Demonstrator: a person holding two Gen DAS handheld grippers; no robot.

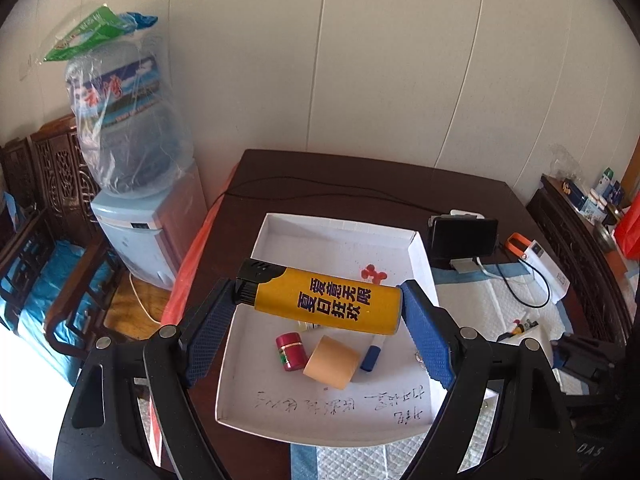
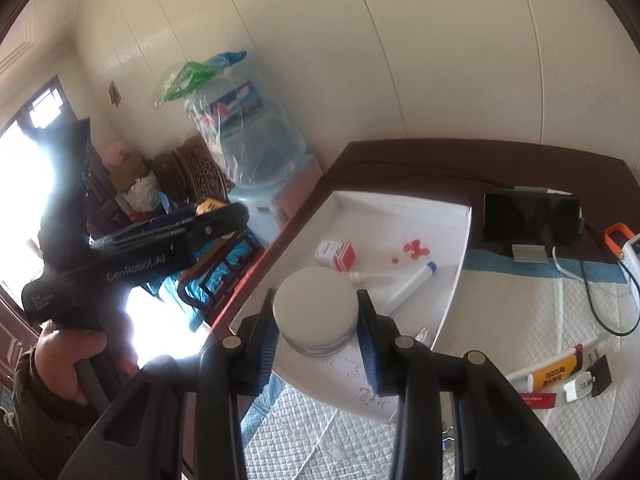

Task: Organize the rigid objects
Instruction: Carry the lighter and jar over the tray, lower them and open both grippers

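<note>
A dark worktop is seen, partly covered by a white quilted pad, with a shallow white cardboard tray resting on it. Tray already holds a red pill bottle, a tan tape roll, a blue-capped marker, some red pushpins and, in the right view, a small red-and-white box.

Left tongs are spread wide but pinching an oversized yellow lighter end to end, held level above the tray. Grip is only on the two short ends; if pressure is eased early or the lighter is tilted, it could pivot out and be dropped onto the pill bottle or tape roll, which may be knocked over or rolled. The free tray space near the back wall would be safer.

Right tongs are pressed onto a round white-lidded tin, held over the tray's near-left rim. Whether the tin is fully over the tray floor cannot be told for sure from this angle; if released here it might catch the rim and tip onto the pad or off the worktop edge. The marker lies just beyond and could be struck.

Both tongs are aimed at one tray, so a collision is possible. A tube and a charger are left on the pad.
</note>
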